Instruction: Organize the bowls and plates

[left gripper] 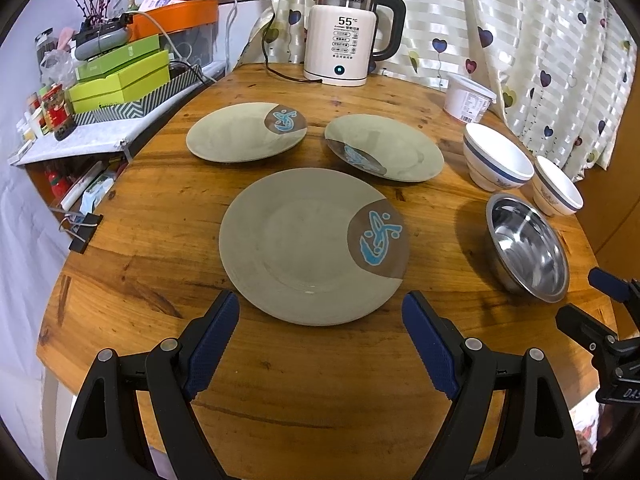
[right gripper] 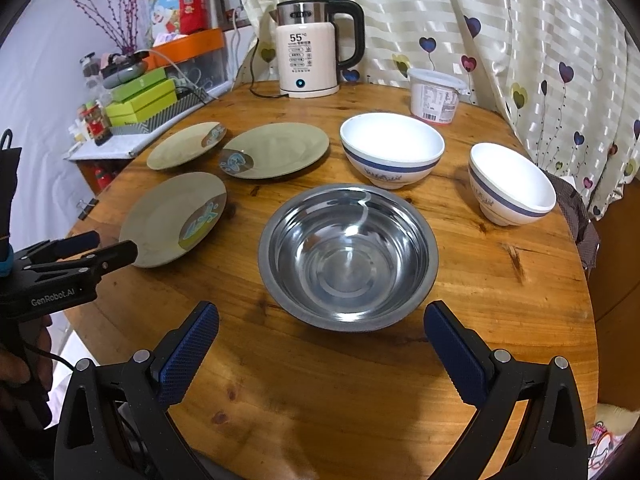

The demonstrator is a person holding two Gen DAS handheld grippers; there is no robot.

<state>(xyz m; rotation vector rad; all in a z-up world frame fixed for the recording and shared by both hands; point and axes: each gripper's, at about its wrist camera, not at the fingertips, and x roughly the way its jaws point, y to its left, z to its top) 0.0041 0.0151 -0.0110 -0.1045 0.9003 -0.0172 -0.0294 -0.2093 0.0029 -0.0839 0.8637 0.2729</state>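
Both grippers are hovering over the near edge of the round wooden counter (left gripper: 160, 208), and nothing is being held. The left gripper (left gripper: 320, 344) is pointing at the nearest grey-green round ceramic plate with a brown patch and blue fish motif (left gripper: 308, 244), its jaws standing wide apart and empty, just short of the plate's near rim. The right gripper (right gripper: 322, 354) is facing the shiny stainless-steel bowl (right gripper: 348, 256), its jaws also spread wide and empty, with the bowl's near rim sitting just beyond the blue pads.

Taking that steel bowl as the landmark: the nearest plate is lying flat to its left. Beyond that plate, two more grey-green plates of the same pattern are resting flat: the far-left plate (left gripper: 244, 132) and the middle plate (left gripper: 386, 148), near each other. Whether their rims are touching, I cannot tell. Just behind the steel bowl the larger white ceramic bowl with a blue band (right gripper: 392, 150) is standing upright, and to the steel bowl's right and slightly back, the smaller white bowl with a blue band (right gripper: 510, 184) is standing upright, apart from the others.

Further back from the steel bowl, a white lidded plastic tub (right gripper: 436, 96) and a cream electric kettle with a black handle (right gripper: 312, 48) showing 55 are sitting by the heart-patterned curtain (right gripper: 520, 40).
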